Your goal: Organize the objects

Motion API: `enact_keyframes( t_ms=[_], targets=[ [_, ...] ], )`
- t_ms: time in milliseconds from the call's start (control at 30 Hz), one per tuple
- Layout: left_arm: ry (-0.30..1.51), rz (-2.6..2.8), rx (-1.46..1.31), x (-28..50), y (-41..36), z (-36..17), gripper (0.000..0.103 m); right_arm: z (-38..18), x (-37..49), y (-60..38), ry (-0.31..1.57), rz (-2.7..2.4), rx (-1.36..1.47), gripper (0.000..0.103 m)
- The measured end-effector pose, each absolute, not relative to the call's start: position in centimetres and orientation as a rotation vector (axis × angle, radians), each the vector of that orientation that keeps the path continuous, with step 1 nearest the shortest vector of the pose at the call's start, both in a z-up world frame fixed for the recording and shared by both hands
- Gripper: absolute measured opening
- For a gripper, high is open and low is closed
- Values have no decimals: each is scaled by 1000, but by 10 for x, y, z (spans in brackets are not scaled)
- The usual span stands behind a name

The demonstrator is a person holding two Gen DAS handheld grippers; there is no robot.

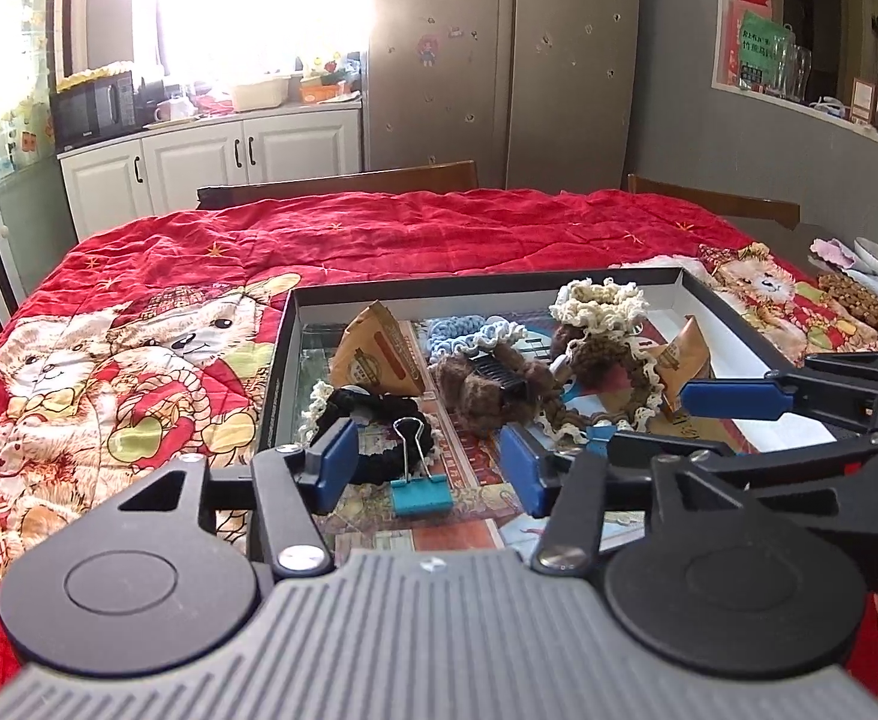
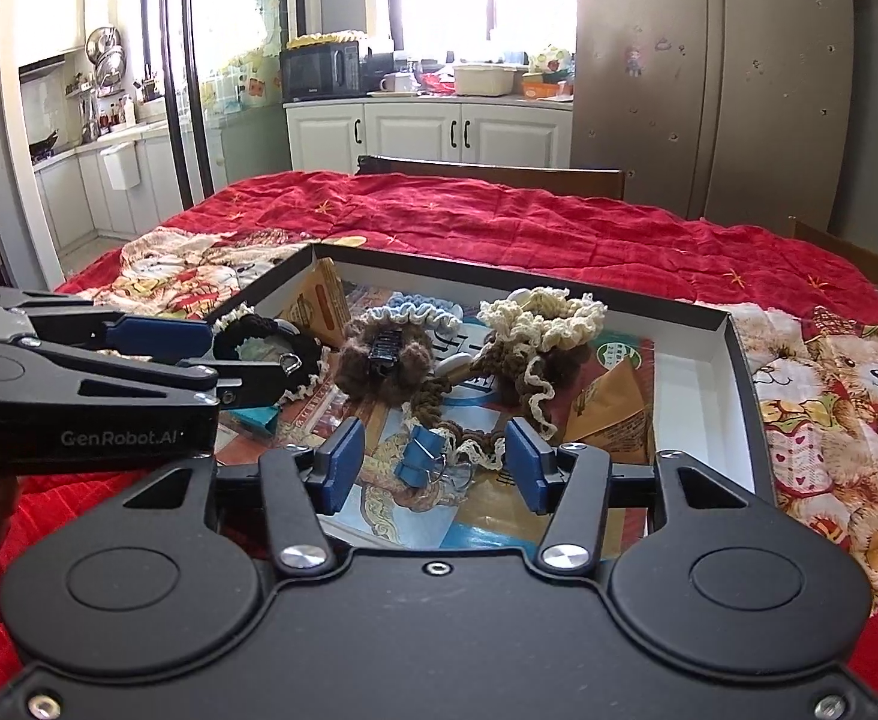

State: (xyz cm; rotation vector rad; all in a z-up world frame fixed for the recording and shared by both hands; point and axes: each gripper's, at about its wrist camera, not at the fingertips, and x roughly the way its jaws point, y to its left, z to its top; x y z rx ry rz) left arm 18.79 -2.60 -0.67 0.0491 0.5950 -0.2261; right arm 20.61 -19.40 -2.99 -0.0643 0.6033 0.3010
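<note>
A shallow black box on the red quilt holds scrunchies, snack packets and binder clips. My left gripper is open, its pads either side of a teal binder clip lying by a black scrunchie. My right gripper is open over a blue binder clip and a brown-and-cream cord. A brown fuzzy hair claw sits mid-box. A cream scrunchie lies behind. The right gripper shows in the left wrist view; the left gripper shows in the right wrist view.
A red bear-print quilt covers the table. Orange snack packets lean in the box. Plates and a brown mat lie at the far right edge. Chair backs, cabinets and a fridge stand behind.
</note>
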Motion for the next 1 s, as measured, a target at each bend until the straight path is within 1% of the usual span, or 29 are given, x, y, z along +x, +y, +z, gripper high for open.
enact_keyframes(
  t_ms=[167, 300, 400, 533, 700, 800, 867, 1000],
  targets=[
    [587, -223, 39, 180, -24, -2, 70, -22, 197, -196, 584, 298, -62, 54],
    [578, -221, 34, 173, -23, 2, 71, -17, 189, -199, 572, 296, -53, 54],
    [569, -220, 25, 166, -21, 5, 74, -14, 184, -199, 563, 285, -60, 55],
    [554, -218, 16, 157, -19, 11, 79, -11, 174, -201, 551, 273, -70, 58],
    [540, -216, 4, 143, -15, 17, 80, -4, 160, -203, 540, 271, -78, 59],
    [537, -209, 3, 134, -12, 21, 82, 0, 149, -204, 532, 261, -84, 60],
    [526, -200, 4, 126, -9, 23, 86, 3, 142, -206, 522, 252, -82, 61],
    [514, -191, 18, 111, -7, 28, 87, 7, 127, -208, 515, 235, -77, 61]
  ],
)
